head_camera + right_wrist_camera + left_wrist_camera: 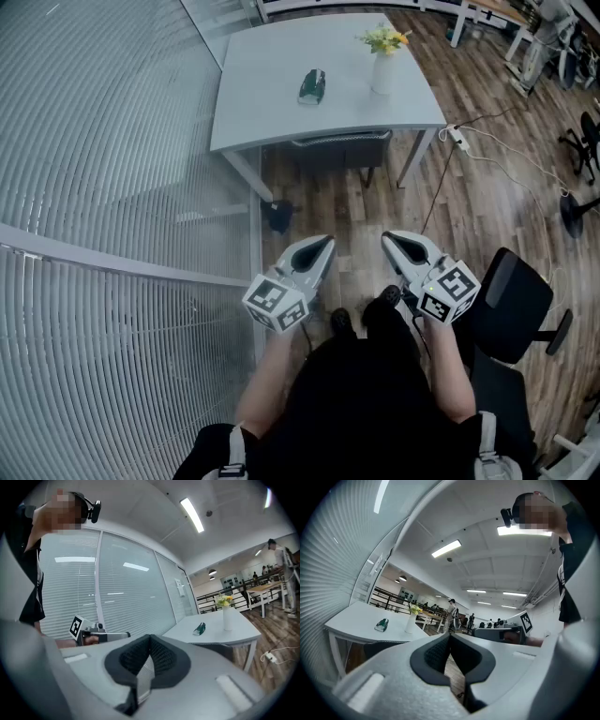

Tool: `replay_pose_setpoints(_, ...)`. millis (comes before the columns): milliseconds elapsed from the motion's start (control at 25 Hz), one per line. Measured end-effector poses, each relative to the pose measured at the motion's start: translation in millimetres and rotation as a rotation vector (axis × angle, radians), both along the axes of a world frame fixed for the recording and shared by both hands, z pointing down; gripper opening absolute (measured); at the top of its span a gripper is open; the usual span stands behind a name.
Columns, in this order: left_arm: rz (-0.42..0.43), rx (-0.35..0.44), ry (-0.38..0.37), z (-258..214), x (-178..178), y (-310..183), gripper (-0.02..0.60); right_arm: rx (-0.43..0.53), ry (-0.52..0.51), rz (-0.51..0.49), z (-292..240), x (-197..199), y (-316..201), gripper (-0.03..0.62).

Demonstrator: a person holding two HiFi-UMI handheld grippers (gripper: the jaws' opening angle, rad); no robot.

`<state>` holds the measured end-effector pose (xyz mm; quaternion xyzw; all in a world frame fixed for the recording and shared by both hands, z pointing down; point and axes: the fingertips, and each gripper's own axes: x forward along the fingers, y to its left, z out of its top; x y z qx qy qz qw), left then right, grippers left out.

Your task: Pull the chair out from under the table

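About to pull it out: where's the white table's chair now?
Head view, top centre: the chair sits tucked under the near edge of the white table, between its front legs.

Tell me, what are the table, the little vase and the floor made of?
Table: smooth matte pale top, probably painted board or laminate, on thin white legs that look like metal. Vase: plain white, likely ceramic, maybe plastic. Floor: brown planks with grain lines, so wood or wood-look laminate.

Chair mostly hidden under table; green item too small to identify.
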<state>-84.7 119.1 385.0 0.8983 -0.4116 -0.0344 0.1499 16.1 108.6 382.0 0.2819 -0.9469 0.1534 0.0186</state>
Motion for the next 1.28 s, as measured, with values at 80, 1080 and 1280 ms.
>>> replay_pose_setpoints(80, -0.001, 0.000, 0.001, 0, -1, -1, 0.008, 0.003, 0.002, -0.002, 0, -2, -2, 0.000)
replay_pose_setpoints(1080, -0.012, -0.026, -0.004, 19, 11, -45, 0.008, 0.028, 0.026, 0.000, 17, 15, -46, 0.002)
replay_pose_setpoints(1280, -0.014, -0.044, -0.039, 22, 20, -75, 0.008, 0.021, 0.092, -0.037, 28, 16, -79, 0.003)
